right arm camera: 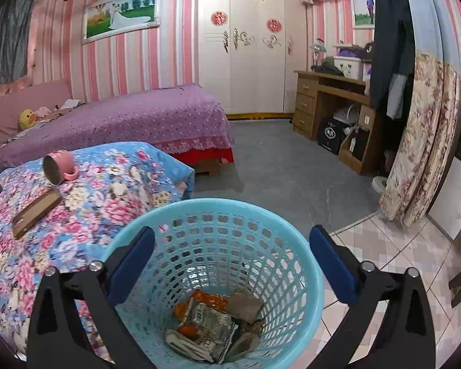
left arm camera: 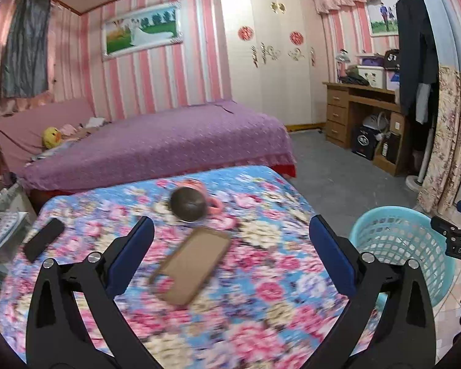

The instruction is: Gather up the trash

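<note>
Both of my grippers sit closest to the lenses, each with its blue pads spread wide and nothing between them. I see the left gripper (left arm camera: 232, 230) hanging over the flowered bedspread (left arm camera: 261, 323), jaws released and empty, the picture there smeared with blur. Starting at the left of that view, a black flat device (left arm camera: 43, 240) lies near the cover's edge. Further right, a brown flat case (left arm camera: 191, 266) lies roughly between my fingers, well below them, untouched. Just beyond it a pink mug (left arm camera: 189, 204) lies tipped on its side, its dark opening toward me. To the right, off the bed's corner, stands the turquoise basket (left arm camera: 427, 236) on the floor, and past it I catch a bit of my other tool at the frame's edge.

From the right wrist, the right gripper (right arm camera: 232, 233) hovers directly above that basket, jaws likewise released and empty. Down in the bottom lies the trash (right arm camera: 212, 323): crumpled silver-grey wrappers, orange scraps and a brownish piece, heaped together. Left of the basket the bedspread touches or nearly touches its rim; I cannot tell which.
</note>
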Tool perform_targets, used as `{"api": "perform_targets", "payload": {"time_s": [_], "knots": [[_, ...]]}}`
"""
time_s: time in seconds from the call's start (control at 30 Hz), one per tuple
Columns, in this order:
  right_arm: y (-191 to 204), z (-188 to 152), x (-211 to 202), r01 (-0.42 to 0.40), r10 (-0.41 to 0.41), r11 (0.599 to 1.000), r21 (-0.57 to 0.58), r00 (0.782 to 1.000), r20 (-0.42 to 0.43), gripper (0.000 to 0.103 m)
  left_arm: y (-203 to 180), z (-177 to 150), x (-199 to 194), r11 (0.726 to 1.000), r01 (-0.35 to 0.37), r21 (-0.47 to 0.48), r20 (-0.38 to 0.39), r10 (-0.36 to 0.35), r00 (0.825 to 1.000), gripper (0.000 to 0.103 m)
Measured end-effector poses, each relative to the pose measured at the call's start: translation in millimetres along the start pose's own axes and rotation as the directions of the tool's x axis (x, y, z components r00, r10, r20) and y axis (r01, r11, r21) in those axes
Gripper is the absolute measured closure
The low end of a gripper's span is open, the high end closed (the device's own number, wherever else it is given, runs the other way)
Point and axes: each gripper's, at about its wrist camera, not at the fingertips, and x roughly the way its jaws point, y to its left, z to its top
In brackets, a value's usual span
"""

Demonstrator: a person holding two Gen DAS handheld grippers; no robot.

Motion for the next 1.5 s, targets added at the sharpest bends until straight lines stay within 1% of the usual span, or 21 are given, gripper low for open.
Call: {"api": "perform_targets", "payload": {"time_s": [0.2,0.3,0.4,0.5,0.57,0.6,0.7,0.83,1.07,1.27,1.5], "knots": [[30.0,6.4,-34.9,-0.057,0.058,0.998,-0.025,0.997,0.05,0.004,51.5,-8.5,-50.5,0.995,-0.09,-0.03,0.041,0.091,0.995,0.005],[52.2,6.7,-56.5,-0.084,0.087,0.995,-0.048,0.993,0.081,0.004,72.9,-19.1,-72.2,0.993,-0.113,-0.037,0.046,0.115,0.992,0.005],[71.8,-3.8,-74.2,-0.116,0.122,0.991,-0.068,0.988,0.095,0.004,95.0,-35.5,-92.6,0.989,-0.131,-0.068,0.037,0.134,0.99,0.005],[91.0,-16.8,-89.3,-0.139,0.145,0.988,-0.068,0.985,0.091,0.004,112.6,-57.4,-107.2,0.986,-0.134,-0.103,0.005,0.135,0.991,0.005],[102.3,-25.0,-98.9,-0.163,0.17,0.984,-0.077,0.981,0.092,0.004,119.2,-72.0,-113.6,0.984,-0.145,-0.104,-0.007,0.145,0.989,0.005],[107.0,-29.1,-102.4,-0.162,0.17,0.983,-0.087,0.981,0.096,0.004,123.0,-79.1,-115.9,0.983,-0.15,-0.104,-0.011,0.149,0.989,0.005],[126.7,-41.5,-112.5,-0.166,0.18,0.978,-0.127,0.978,0.108,0.004,125.6,-98.5,-120.5,0.983,-0.155,-0.096,-0.025,0.153,0.988,0.005],[149.9,-43.9,-117.3,-0.161,0.184,0.972,-0.169,0.975,0.127,0.004,123.3,-117.0,-125.9,0.978,-0.195,-0.073,-0.01,0.194,0.981,0.005],[166.8,-47.4,-116.7,-0.158,0.181,0.974,-0.159,0.973,0.143,0.004,123.8,-120.1,-131.8,0.981,-0.168,-0.096,0.036,0.172,0.985,0.005],[181.9,-50.4,-111.8,-0.171,0.195,0.97,-0.175,0.972,0.133,0.004,127.5,-120.8,-119.5,0.98,-0.163,-0.117,0.013,0.166,0.986,0.005],[192.5,-51.8,-109.4,-0.168,0.195,0.966,-0.194,0.972,0.129,0.004,126.8,-118.1,-106.9,0.98,-0.16,-0.121,0.002,0.161,0.987,0.005]]}}
